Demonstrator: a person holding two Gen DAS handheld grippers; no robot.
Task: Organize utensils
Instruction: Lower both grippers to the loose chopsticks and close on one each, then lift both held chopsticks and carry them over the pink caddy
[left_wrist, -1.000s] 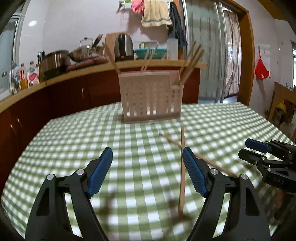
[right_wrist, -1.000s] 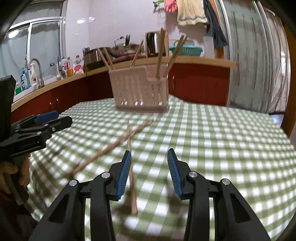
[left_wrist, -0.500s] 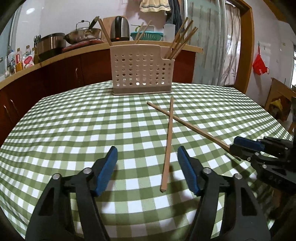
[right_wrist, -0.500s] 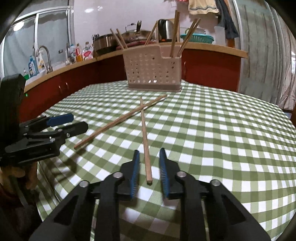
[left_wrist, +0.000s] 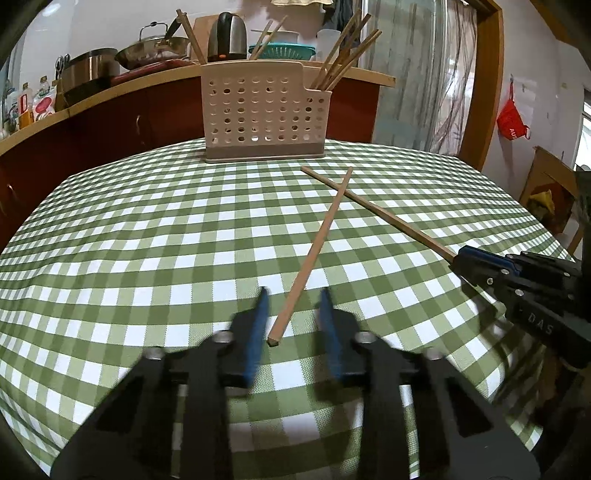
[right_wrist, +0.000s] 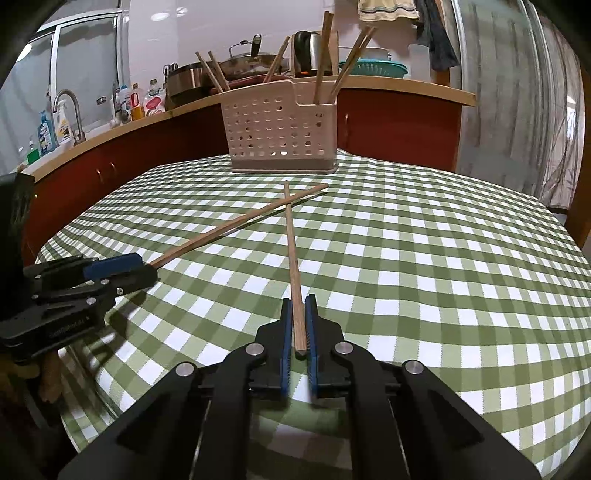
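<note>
Two wooden chopsticks lie crossed on the green checked tablecloth. In the left wrist view my left gripper is open, its blue pads on either side of the near end of one chopstick, with a gap on each side. In the right wrist view my right gripper is shut on the near end of the other chopstick. That chopstick runs into the right gripper in the left wrist view. A beige perforated utensil holder stands at the table's far side with several chopsticks in it.
A red-brown kitchen counter with pots, a kettle and bottles runs behind the table. The table edge curves close below both grippers. A doorway with a wooden frame lies to the right.
Both grippers dropped lower and came up to the chopstick ends. The left jaws narrowed around one chopstick. The right jaws closed onto the other chopstick.
</note>
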